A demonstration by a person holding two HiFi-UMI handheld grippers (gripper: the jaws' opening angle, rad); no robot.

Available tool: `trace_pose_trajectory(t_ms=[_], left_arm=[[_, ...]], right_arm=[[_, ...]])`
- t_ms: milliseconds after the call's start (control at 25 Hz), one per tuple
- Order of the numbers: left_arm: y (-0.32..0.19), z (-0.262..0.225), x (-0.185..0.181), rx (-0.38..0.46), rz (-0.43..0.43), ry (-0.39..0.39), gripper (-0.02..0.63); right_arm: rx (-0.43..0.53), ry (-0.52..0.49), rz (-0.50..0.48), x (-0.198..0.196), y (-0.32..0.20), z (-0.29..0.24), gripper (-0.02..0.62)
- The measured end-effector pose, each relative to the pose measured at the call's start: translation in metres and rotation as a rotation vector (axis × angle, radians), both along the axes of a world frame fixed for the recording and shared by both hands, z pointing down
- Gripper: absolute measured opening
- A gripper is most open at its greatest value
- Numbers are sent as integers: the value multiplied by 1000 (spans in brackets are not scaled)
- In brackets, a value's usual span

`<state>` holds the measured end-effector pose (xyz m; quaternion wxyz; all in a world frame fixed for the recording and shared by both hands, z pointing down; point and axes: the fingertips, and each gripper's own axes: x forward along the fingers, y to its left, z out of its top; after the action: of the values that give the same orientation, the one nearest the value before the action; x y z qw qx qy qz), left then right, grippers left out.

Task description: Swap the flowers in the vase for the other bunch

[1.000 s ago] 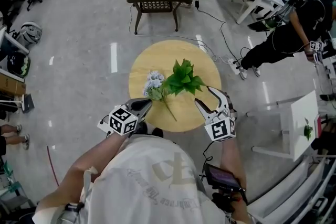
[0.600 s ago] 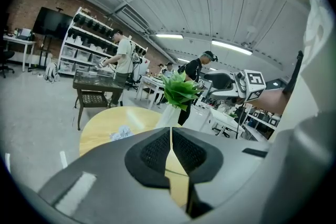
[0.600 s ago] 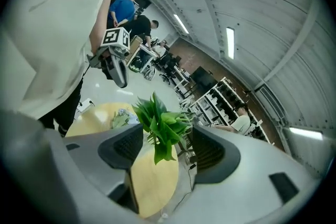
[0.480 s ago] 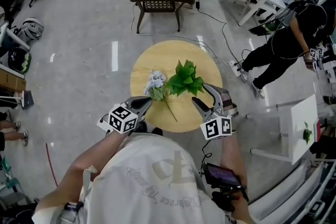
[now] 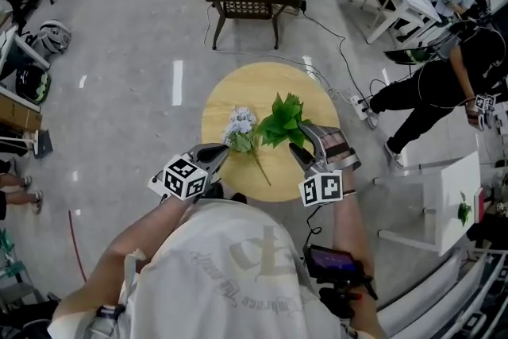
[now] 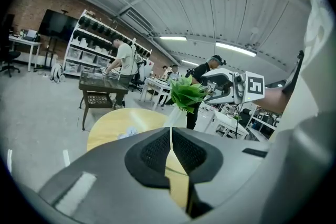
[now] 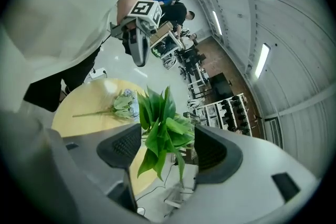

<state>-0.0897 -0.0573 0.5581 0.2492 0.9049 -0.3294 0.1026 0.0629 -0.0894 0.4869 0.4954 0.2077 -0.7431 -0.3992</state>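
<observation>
On the round wooden table (image 5: 226,95) in front of us, the green leafy bunch (image 5: 284,121) stands upright in its white vase (image 6: 177,116), a little right of the middle. From the head view the leaves hide the vase. The pale blue bunch (image 5: 240,127) lies flat just left of it, its stem running toward the near edge. It lies close to the vase, so the carry should be short once the vase is free.

Our right gripper (image 5: 300,137) sits at the near right of the green bunch. Its jaws have just been opening and now stand spread wide. In the right gripper view the leaves hang between them, but neither pad presses on anything. We judge that we hold them wide to clear the foliage and reach the stems lower down, and no grip is made yet.

Our left gripper (image 5: 222,154) rests at the near left, its tips just beside the head of the pale blue bunch. Its fingers are pressed together with nothing between them. We take it to be waiting there, placed to pick up that bunch or steady the vase.
</observation>
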Motion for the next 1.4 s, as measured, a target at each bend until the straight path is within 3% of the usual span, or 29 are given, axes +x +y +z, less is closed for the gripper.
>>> trace_pose_trajectory(t_ms=[360, 480, 720, 1400], left_arm=[[-2, 0, -8, -4, -14, 6, 15], [-6, 0, -11, -10, -13, 5, 15], [-10, 2, -12, -10, -11, 4, 15], [-7, 7, -18, -15, 14, 15, 15]], right_arm=[[23, 98, 16, 2, -8, 16, 266], [37, 101, 19, 1, -12, 15, 145], [65, 97, 23, 3, -14, 18, 51], [141, -12, 103, 0, -9, -12, 18]])
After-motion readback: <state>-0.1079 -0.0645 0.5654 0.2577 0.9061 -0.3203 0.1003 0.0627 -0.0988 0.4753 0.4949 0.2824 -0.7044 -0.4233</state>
